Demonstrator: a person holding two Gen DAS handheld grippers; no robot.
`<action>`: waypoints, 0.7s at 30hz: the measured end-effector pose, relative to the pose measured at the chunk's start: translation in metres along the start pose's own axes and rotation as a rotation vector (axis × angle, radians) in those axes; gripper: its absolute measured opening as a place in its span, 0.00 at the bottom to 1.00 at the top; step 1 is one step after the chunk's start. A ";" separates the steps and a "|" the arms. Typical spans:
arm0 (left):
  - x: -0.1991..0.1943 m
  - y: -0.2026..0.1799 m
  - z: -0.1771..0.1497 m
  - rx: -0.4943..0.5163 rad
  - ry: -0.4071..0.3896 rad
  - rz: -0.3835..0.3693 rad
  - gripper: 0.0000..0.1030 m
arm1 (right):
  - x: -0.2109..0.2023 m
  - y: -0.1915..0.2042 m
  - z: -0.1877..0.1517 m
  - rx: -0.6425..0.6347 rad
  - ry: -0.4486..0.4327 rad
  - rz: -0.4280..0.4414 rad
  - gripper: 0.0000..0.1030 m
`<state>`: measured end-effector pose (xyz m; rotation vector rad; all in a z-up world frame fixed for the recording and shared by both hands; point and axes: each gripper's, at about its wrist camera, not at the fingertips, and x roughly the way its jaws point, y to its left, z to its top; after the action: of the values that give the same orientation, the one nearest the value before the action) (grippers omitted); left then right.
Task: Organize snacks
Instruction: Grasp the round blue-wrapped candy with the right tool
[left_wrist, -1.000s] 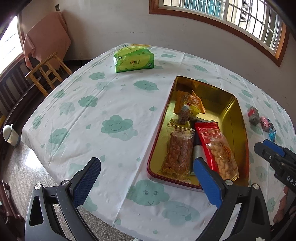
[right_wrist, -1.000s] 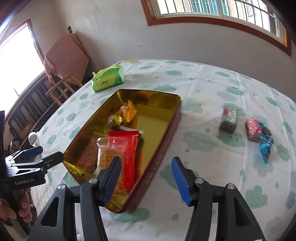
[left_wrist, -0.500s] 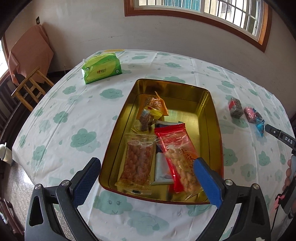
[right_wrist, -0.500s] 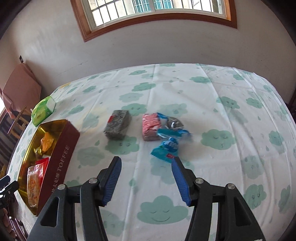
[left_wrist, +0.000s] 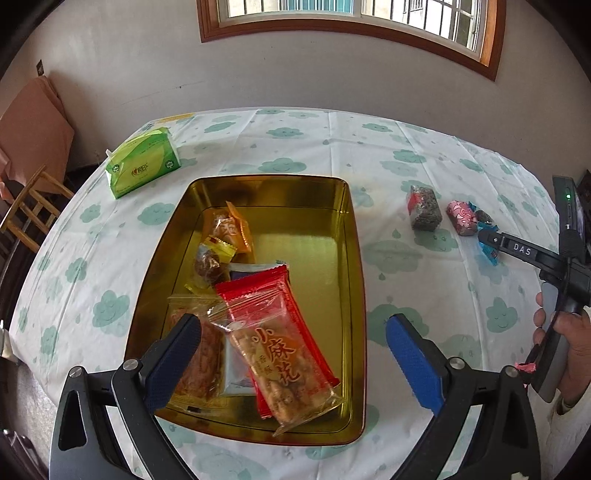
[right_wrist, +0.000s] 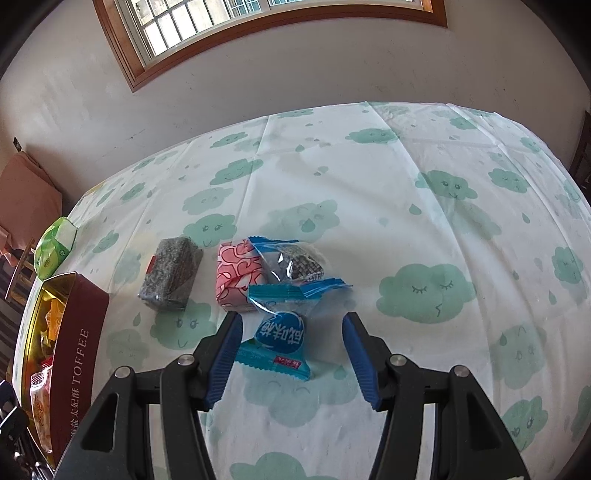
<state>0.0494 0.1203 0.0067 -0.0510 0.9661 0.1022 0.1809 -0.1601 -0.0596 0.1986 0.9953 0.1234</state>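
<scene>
A gold tin (left_wrist: 314, 236) with a dark red outside (right_wrist: 79, 354) holds several snack packets, among them a long red one (left_wrist: 277, 343). My left gripper (left_wrist: 291, 354) hovers open above the tin's near end. To the tin's right, on the tablecloth, lie a grey speckled bar (right_wrist: 170, 274), a pink wrapped block (right_wrist: 240, 275), a clear packet of dark candy (right_wrist: 299, 260) and a blue packet (right_wrist: 282, 332). My right gripper (right_wrist: 291, 354) stands open around the blue packet, its pads apart from the wrapper. A hand holds that gripper (left_wrist: 517, 251) at the right of the left wrist view.
A green tissue pack (left_wrist: 142, 166) lies at the table's far left. A wooden chair (left_wrist: 29, 206) with a pink cloth stands beyond the left edge. The wall and a window (right_wrist: 258, 22) close the far side. Bare cloud-print tablecloth (right_wrist: 424, 206) stretches right of the snacks.
My right gripper swung from over the tin to the loose snacks and sank toward the blue packet. My left gripper slid right until it hung over the tin.
</scene>
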 end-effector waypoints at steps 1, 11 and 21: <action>0.001 -0.003 0.001 0.006 0.000 -0.003 0.96 | 0.001 0.000 0.000 -0.006 -0.006 -0.004 0.55; 0.010 -0.034 0.008 0.049 -0.005 -0.018 0.96 | 0.004 0.011 -0.013 -0.145 -0.076 -0.074 0.30; 0.014 -0.071 0.016 0.093 -0.046 -0.056 0.96 | -0.016 -0.019 -0.027 -0.145 -0.085 -0.088 0.29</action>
<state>0.0782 0.0522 0.0036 0.0098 0.9214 0.0063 0.1494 -0.1787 -0.0648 0.0269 0.9053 0.1055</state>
